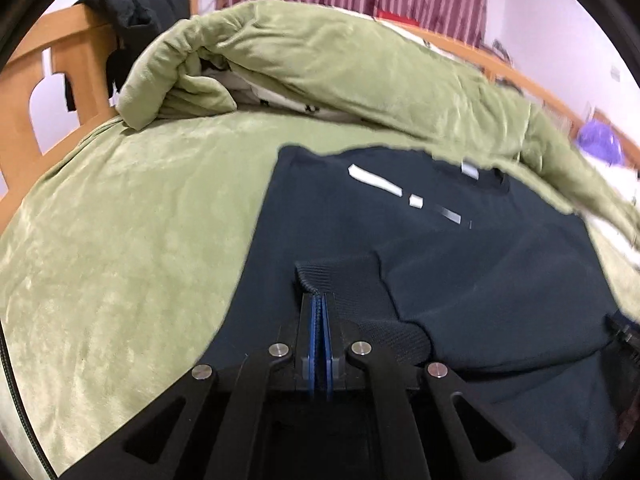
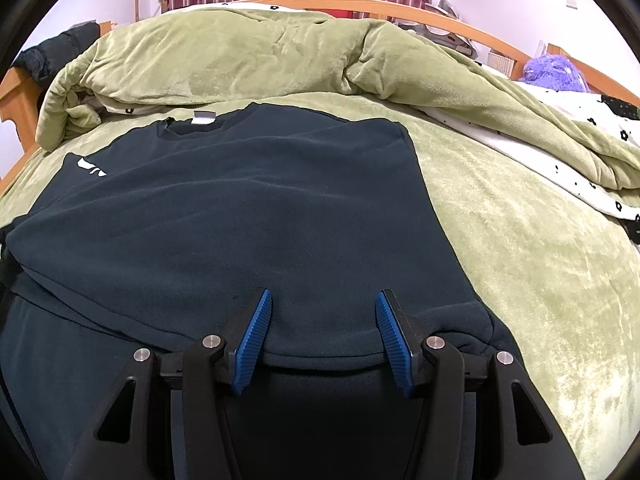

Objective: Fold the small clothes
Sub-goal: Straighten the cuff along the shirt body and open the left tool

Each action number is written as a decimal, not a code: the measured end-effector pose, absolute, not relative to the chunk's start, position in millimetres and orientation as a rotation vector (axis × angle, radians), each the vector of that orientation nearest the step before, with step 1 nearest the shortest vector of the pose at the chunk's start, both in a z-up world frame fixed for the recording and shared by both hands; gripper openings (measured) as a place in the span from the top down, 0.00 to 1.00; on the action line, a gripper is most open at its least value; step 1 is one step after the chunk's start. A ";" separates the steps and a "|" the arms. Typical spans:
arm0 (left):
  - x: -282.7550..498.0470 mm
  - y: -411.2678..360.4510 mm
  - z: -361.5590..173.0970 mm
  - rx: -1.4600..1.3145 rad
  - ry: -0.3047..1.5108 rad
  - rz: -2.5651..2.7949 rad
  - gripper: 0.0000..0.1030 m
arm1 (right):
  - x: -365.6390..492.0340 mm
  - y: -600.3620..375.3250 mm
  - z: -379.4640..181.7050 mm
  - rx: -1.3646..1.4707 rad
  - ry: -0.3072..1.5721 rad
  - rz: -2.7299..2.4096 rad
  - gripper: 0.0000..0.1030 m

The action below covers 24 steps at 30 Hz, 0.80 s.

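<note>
A dark navy sweatshirt lies flat on the green bed cover, collar away from me, with a white logo on the chest. My left gripper is shut on the sleeve's ribbed cuff, which lies folded over the body of the garment. In the right wrist view the sweatshirt fills the middle, its neck label at the far end. My right gripper is open just above the near folded edge; its blue pads stand apart and do not press the cloth.
A bunched green blanket lies across the far side of the bed, over a white flowered sheet. A wooden bed frame with a black garment draped on it rises at the left. A purple plush thing sits at the far right.
</note>
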State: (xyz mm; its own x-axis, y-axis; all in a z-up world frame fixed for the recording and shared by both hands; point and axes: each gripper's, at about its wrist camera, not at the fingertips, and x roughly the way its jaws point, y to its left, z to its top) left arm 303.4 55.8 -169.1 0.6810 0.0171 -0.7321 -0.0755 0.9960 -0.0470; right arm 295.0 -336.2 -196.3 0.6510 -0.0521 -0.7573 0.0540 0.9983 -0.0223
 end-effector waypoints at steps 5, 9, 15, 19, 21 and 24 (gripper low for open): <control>304.8 52.2 -177.5 -0.046 0.879 0.048 0.86 | 291.0 -341.5 -192.9 0.009 0.856 -0.069 0.49; 300.5 52.2 -178.4 -0.028 0.881 0.055 0.82 | 293.6 -342.7 -198.0 -0.005 0.885 -0.071 0.49; 292.2 49.1 -174.3 -0.004 0.874 0.052 0.74 | 284.8 -345.7 -185.3 0.011 0.864 -0.072 0.47; 285.0 46.6 -170.9 0.007 0.871 0.046 0.63 | 279.7 -349.0 -175.5 0.038 0.846 -0.095 0.34; 280.2 46.0 -168.2 0.014 0.866 0.045 0.53 | 275.6 -346.4 -167.0 0.051 0.829 -0.085 0.29; 271.9 46.5 -161.6 0.014 0.848 0.037 0.45 | 265.7 -338.6 -152.8 0.045 0.784 -0.081 0.21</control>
State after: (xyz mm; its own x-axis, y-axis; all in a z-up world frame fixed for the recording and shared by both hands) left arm 271.9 46.5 -161.6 0.6609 0.0385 -0.7495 -0.0274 0.9993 0.0271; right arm 265.7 -338.6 -152.8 0.7054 -0.0558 -0.7066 0.0895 0.9959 0.0107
